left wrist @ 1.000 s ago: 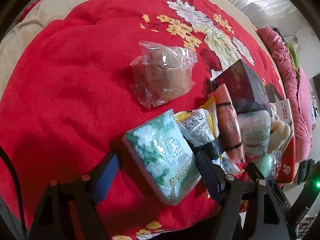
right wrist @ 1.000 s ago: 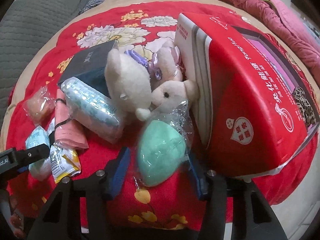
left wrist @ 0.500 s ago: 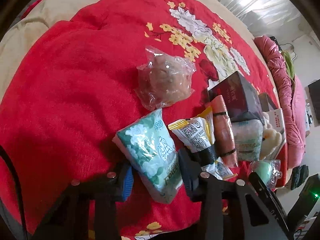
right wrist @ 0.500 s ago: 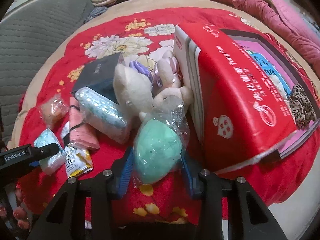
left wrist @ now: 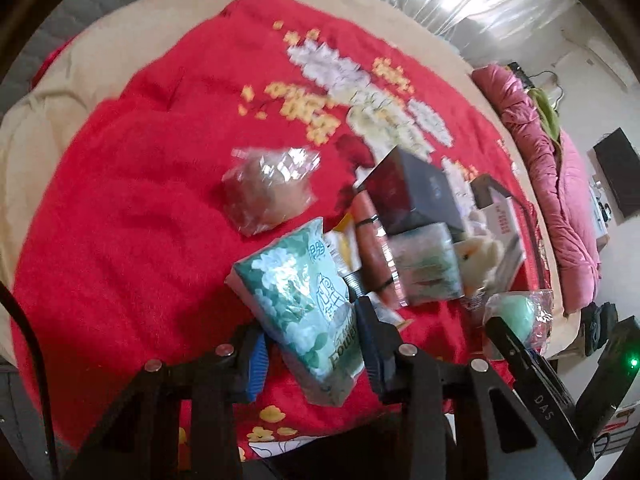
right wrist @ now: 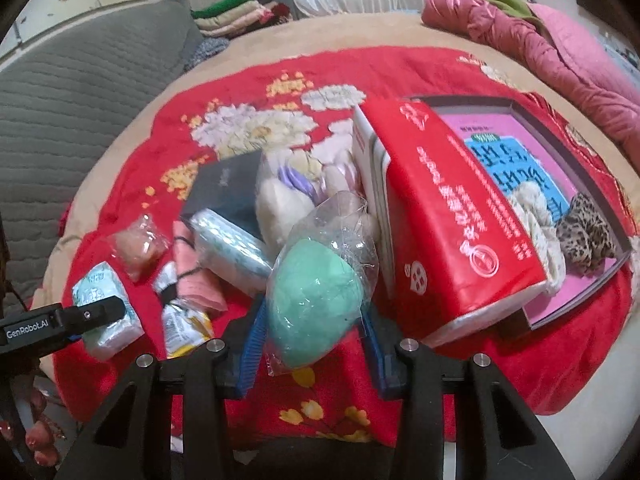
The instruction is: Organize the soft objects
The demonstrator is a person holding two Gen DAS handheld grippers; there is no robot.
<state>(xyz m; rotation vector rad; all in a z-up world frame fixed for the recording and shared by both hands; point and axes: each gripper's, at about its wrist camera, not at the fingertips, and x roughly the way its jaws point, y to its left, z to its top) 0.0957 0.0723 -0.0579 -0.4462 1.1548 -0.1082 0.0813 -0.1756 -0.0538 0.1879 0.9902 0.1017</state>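
Your left gripper [left wrist: 310, 354] has its fingers closed on the tissue pack [left wrist: 304, 308], gripping only its near end, so most of the pack sticks out beyond the pads, clear of the red blanket [left wrist: 132, 216]. Your right gripper [right wrist: 310, 350] has its fingers closed on the bagged green ball [right wrist: 316, 304], raised just left of the red box [right wrist: 452, 220].

The wrappers are the main risk. The tissue pack wears glossy printed film over soft paper; held by one end, it could sag or slide out if you swing it fast. The ball is spongy and rounded inside loose, crinkly clear plastic, so the pads may be holding film as much as foam, and the ball could turn or squirt free. Its loose bag top stands close to the plush toy [right wrist: 280, 208] and could snag it.

The box is open on top, stiff card with a fluffy item and a leopard-print cloth [right wrist: 584, 236] already inside. Its raised wall could catch a low-carried load.
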